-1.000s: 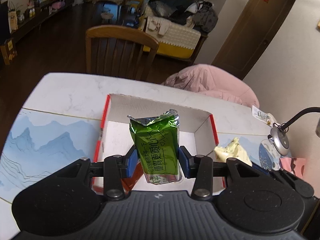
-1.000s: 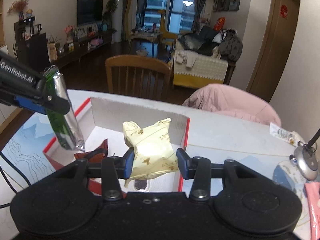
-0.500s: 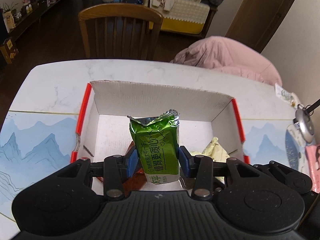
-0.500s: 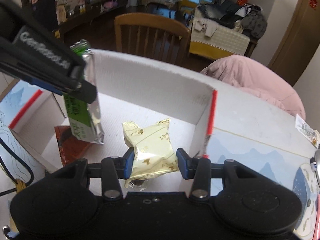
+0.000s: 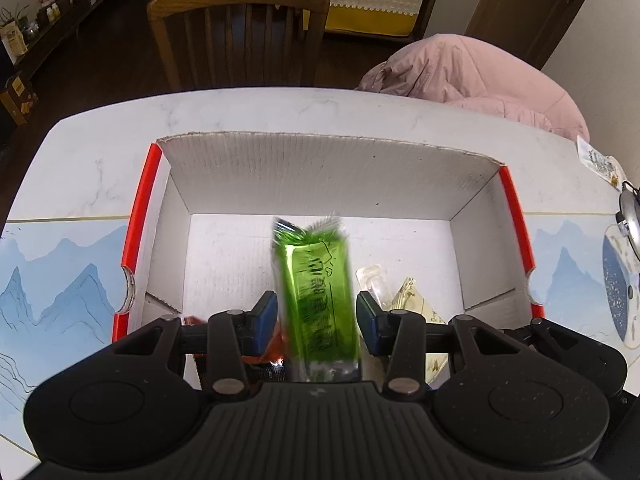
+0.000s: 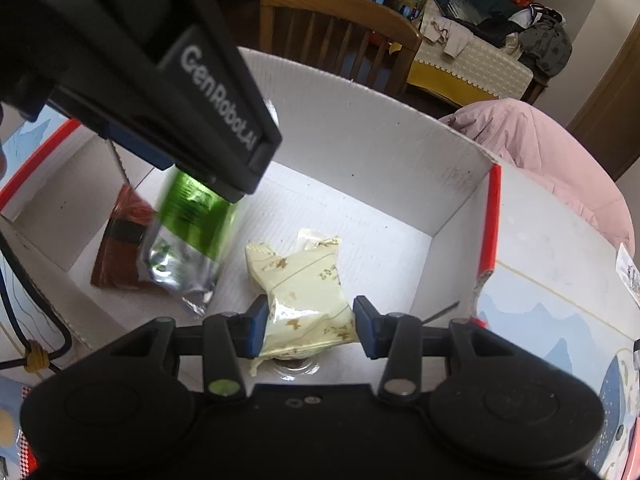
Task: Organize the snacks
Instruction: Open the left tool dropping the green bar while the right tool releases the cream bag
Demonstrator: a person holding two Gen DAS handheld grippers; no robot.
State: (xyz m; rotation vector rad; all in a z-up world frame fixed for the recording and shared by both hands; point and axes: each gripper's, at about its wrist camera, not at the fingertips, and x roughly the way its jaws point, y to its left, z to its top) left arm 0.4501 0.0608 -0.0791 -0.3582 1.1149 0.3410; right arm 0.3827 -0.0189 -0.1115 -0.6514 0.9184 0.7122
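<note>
A white cardboard box with red edges (image 5: 332, 176) (image 6: 376, 152) lies open on the table. My left gripper (image 5: 316, 320) is open over it; the green snack packet (image 5: 316, 292) is blurred between its parted jaws, dropping free. In the right wrist view the green packet (image 6: 188, 236) hangs below the left gripper over a red-brown packet (image 6: 120, 248) on the box floor. My right gripper (image 6: 309, 328) has its jaws slightly apart around a pale yellow snack packet (image 6: 304, 284), which touches neither pad clearly and rests low in the box.
A wooden chair (image 5: 240, 32) stands behind the table. A pink cushion (image 5: 476, 72) lies at the back right. A small packet (image 5: 600, 162) and a lamp head (image 5: 630, 216) sit at the right edge. A blue mountain-print mat (image 5: 60, 280) covers the table.
Both grippers moved forward and down into the box. The left gripper's jaws opened and the green packet is slipping down. The right gripper's jaws widened around the yellow packet.
</note>
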